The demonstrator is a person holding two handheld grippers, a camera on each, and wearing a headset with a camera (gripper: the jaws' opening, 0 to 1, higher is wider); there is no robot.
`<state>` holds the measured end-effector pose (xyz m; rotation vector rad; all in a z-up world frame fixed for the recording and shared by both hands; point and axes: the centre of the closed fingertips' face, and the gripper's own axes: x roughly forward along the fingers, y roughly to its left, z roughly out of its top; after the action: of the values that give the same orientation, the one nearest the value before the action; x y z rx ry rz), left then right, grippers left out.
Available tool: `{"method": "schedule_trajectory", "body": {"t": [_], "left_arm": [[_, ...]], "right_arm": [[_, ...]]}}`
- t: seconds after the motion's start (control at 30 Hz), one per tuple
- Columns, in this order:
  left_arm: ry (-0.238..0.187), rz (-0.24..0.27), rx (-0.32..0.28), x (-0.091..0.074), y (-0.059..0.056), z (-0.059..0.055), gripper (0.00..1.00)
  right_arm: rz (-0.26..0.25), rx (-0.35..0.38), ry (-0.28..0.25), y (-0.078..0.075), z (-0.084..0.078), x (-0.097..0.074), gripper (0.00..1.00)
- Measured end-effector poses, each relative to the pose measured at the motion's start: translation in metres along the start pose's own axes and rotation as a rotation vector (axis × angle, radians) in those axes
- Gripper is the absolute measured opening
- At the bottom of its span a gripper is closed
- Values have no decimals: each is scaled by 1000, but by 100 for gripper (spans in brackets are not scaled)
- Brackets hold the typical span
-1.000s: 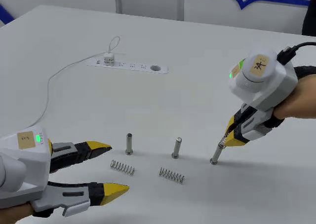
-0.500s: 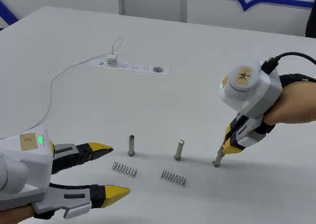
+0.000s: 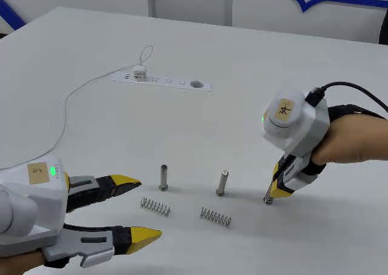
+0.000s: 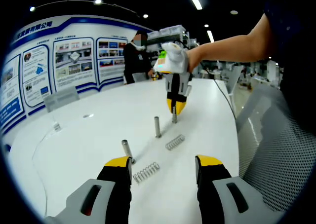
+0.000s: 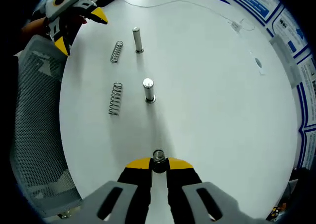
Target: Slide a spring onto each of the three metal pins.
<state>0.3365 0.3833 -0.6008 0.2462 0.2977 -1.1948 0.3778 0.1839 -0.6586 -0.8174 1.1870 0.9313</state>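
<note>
Open table (image 3: 254, 105) surrounds the work. Right gripper (image 3: 274, 194) pinches a spring (image 5: 158, 158) on the right pin (image 3: 267, 200); left gripper (image 3: 147, 206) gapes wide, touching nothing.

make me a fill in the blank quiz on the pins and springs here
The right claw is shut on a coiled ____.
The left claw is ____, holding nothing.
____ loose springs lie on the table.
The two bare pins stand ____.
Missing words: spring, open, two, upright.
</note>
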Motion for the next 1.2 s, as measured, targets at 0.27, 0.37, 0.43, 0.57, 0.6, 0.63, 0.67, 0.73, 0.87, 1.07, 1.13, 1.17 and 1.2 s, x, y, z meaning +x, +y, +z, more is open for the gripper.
{"method": "schedule_trajectory", "body": {"t": [0.27,0.37,0.43,0.57,0.6,0.63,0.67,0.73,0.87,1.07,1.13,1.17,1.2], "left_arm": [[3,3,0,-1,1,-1,53],[2,3,0,-1,1,-1,53],[2,2,1,-1,1,0,53],[1,0,4,0,0,0,53],[1,-1,4,0,0,1,52],[1,-3,5,0,0,1,52],[1,-4,6,1,0,1,52],[0,-7,8,1,-1,2,52],[-3,-10,10,2,-2,3,52],[-2,-15,15,3,-3,4,52],[0,-15,16,3,-3,4,51],[0,-15,17,3,-3,4,51],[0,-16,17,3,-3,4,51]], "right_arm": [[3,9,0,0,-1,5,12],[4,10,-8,1,-1,5,13],[4,12,-14,2,-2,3,13],[-6,12,-32,2,-2,-3,18],[-8,12,-36,2,-2,-4,18],[-16,10,-41,2,-2,-6,19],[-22,9,-45,2,-2,-7,20],[-33,8,-51,3,-2,-12,21],[-60,5,-81,5,6,-24,23],[-70,-17,-117,19,22,-33,23],[-62,-25,-125,22,26,-31,23],[-59,-28,-128,24,28,-30,23],[-54,-33,-132,27,31,-29,23]]}}
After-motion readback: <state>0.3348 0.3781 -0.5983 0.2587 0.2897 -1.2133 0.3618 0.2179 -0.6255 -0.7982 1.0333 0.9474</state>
